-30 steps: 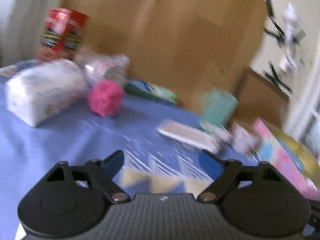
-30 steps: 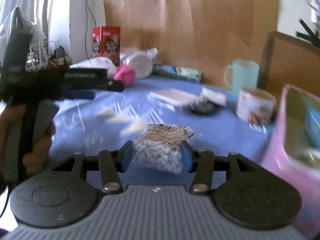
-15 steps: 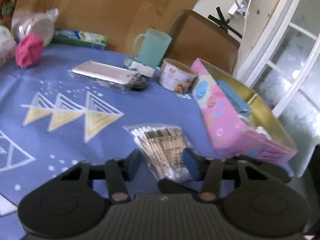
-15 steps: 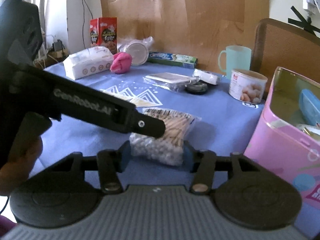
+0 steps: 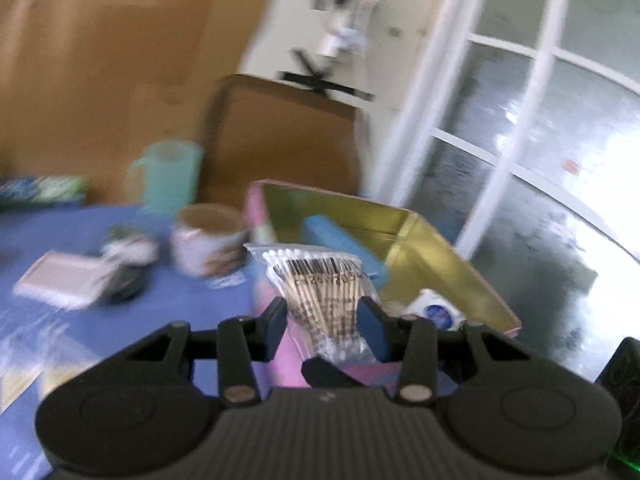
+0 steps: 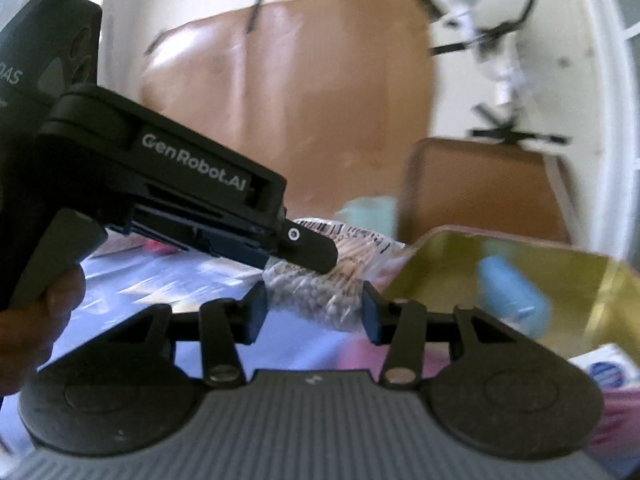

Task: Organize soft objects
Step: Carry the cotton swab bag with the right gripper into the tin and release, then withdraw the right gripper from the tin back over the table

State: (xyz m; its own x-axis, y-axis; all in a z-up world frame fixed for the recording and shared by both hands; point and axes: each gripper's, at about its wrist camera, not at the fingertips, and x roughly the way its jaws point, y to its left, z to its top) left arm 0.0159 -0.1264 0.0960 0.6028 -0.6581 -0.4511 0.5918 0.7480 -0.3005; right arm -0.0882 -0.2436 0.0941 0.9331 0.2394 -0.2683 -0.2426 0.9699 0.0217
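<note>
Both grippers hold one clear bag of cotton swabs (image 5: 320, 292), lifted off the blue tablecloth. My left gripper (image 5: 323, 322) is shut on its sides; a finger of the other gripper shows under it. In the right wrist view my right gripper (image 6: 314, 310) is shut on the swab-head end of the bag (image 6: 320, 296), with the left gripper's body and finger crossing above it. The bag hangs at the near edge of the pink box (image 5: 448, 248) with a gold inside, which holds a blue item (image 5: 340, 240) and a white packet (image 5: 434, 312). The box also shows in the right wrist view (image 6: 440, 268).
On the blue tablecloth (image 5: 80, 248) stand a printed tub (image 5: 206, 240), a teal mug (image 5: 166, 178), a flat white pack (image 5: 60, 280) and a small dark item. A brown chair back (image 5: 280, 140) and glass door (image 5: 540, 140) stand behind. Both views are blurred.
The bag of swabs has been lifted from the table and carried right, up to the pink box. Both grippers have moved with it, and the views have swung right.
</note>
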